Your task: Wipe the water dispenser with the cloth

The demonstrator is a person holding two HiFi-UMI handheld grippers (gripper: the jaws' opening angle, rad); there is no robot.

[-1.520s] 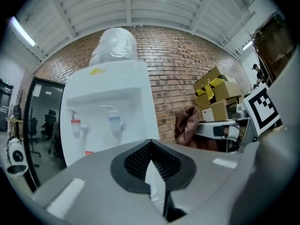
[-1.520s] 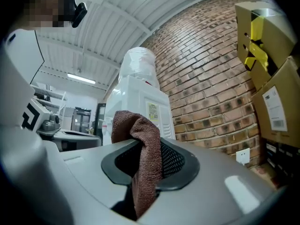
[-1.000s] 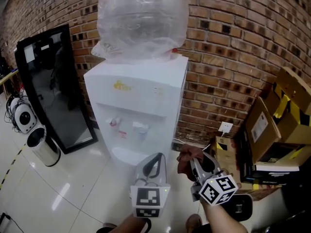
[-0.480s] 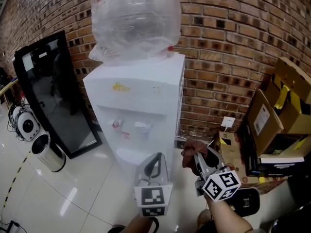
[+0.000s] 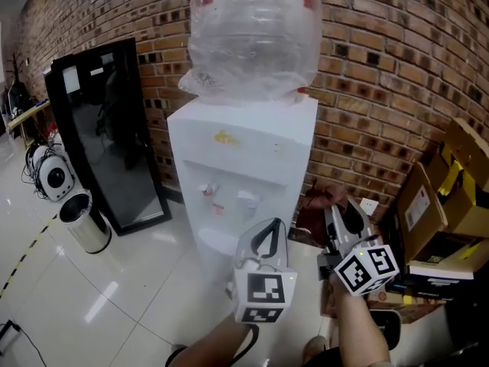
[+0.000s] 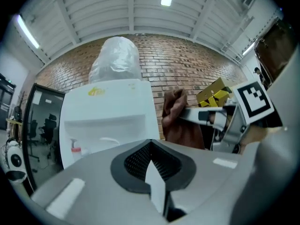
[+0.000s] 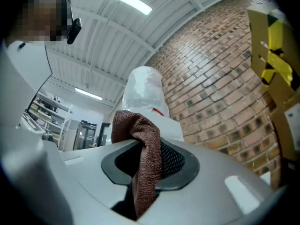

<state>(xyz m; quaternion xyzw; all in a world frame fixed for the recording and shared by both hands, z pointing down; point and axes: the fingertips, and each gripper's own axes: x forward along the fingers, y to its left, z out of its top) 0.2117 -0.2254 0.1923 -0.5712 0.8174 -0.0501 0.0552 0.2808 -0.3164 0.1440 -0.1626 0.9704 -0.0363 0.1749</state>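
The white water dispenser (image 5: 244,167) stands against the brick wall, with a plastic-wrapped bottle (image 5: 256,33) on top. My right gripper (image 5: 341,214) is shut on a brown cloth (image 5: 321,199), and its jaws have just been closing a little tighter on it. It is raised beside the dispenser's lower right side, apart from it. In the right gripper view the cloth (image 7: 140,144) hangs folded between the jaws. My left gripper (image 5: 267,239) is shut on nothing in front of the dispenser's base. The left gripper view shows the dispenser (image 6: 108,111) and the cloth (image 6: 178,121).
A black glass-fronted cabinet (image 5: 107,128) leans on the wall to the left, with a steel bin (image 5: 84,224) and a white round device (image 5: 50,176) near it. Cardboard boxes (image 5: 451,197) are stacked at the right. A wall socket (image 5: 372,205) sits low behind the right gripper.
Both grippers have risen, the right one more, lifting the cloth to beside the dispenser's lower body. The head view has shifted, so the dispenser now sits further right.
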